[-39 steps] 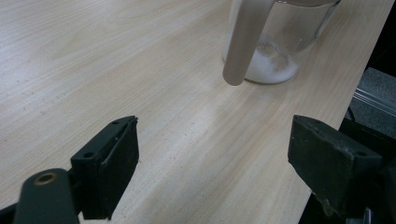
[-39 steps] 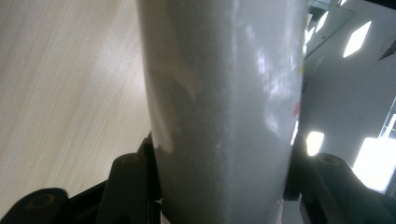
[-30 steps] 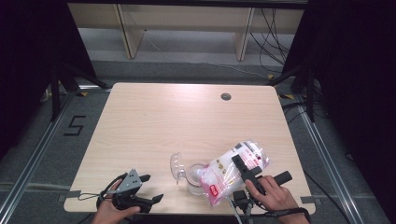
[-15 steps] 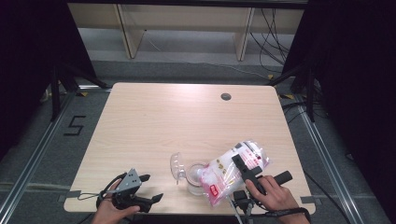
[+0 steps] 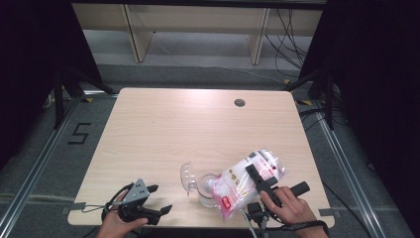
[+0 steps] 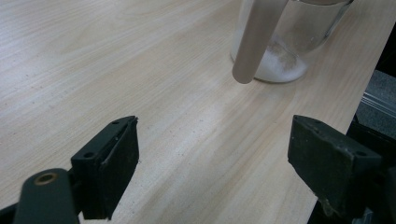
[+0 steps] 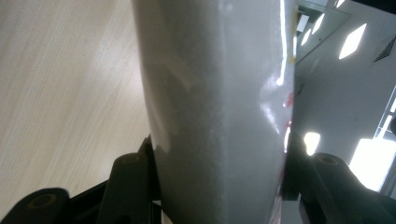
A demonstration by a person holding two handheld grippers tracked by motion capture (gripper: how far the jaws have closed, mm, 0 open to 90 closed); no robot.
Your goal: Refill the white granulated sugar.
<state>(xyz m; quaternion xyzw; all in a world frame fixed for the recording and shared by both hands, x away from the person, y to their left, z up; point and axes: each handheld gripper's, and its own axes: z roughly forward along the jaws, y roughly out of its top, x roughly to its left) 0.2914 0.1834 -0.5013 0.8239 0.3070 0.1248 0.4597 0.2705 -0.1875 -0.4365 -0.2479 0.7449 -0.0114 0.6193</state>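
A clear plastic bag of white granules (image 5: 236, 182) with a red and white label lies tilted, its lower end over a glass jar (image 5: 204, 192). My right gripper (image 5: 261, 179) is shut on the bag's upper part. In the right gripper view the bag (image 7: 219, 102) sits between both jaws of the right gripper (image 7: 219, 186), pressed from each side. The jar's clear lid (image 5: 186, 177) stands swung open on its left. My left gripper (image 5: 159, 199) rests open near the table's front left edge. In the left gripper view the left gripper (image 6: 215, 163) holds nothing, and the jar (image 6: 285, 51) ahead has white granules at its bottom.
The wooden table (image 5: 198, 129) has a round cable hole (image 5: 239, 102) at the back right. A grey strip (image 6: 257, 37) of the jar's lid hangs in front of the jar. The table's front edge runs close under both hands.
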